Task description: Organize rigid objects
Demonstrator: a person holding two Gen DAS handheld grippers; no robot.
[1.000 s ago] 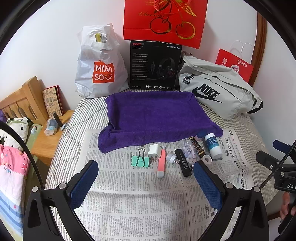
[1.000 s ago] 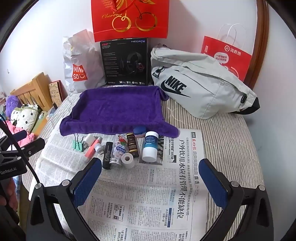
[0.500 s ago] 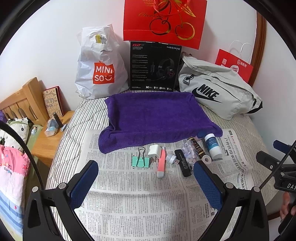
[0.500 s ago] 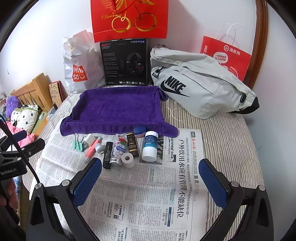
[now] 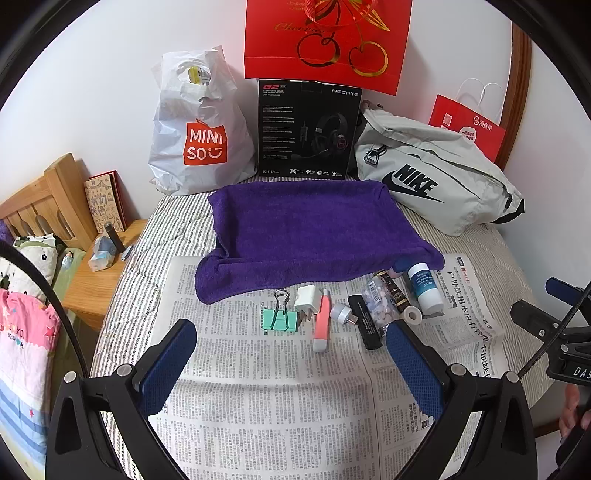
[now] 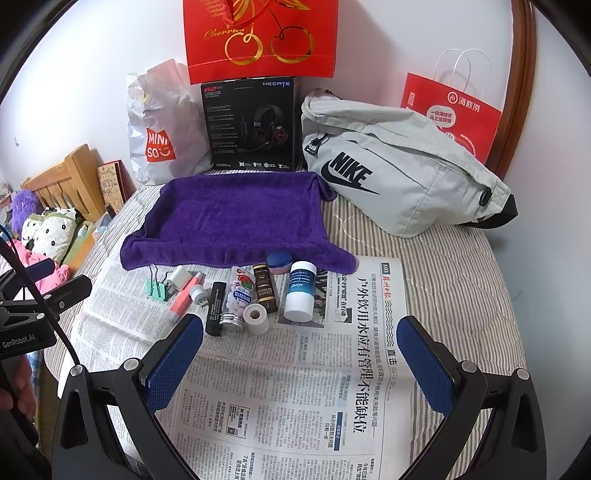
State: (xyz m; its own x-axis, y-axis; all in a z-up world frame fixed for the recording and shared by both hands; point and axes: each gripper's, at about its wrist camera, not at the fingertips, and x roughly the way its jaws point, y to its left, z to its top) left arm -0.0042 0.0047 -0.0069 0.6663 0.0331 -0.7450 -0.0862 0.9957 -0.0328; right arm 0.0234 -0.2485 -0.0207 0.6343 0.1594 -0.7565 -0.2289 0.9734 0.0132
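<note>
The white bag [image 5: 199, 136] reads MINISO, the black box [image 5: 308, 129] HECATE and G2, the grey bag [image 5: 436, 184] NIKE, the red bag [image 6: 258, 35] Cherries.

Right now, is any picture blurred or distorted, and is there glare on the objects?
Left wrist view: sharp, strong fisheye bending, dark corners; soft even light, faint shadows beside the white bottle. Right wrist view: also sharp, newspaper print readable; only small glare on the foil pill pack. Both grippers, left gripper and right gripper, appear open.
</note>
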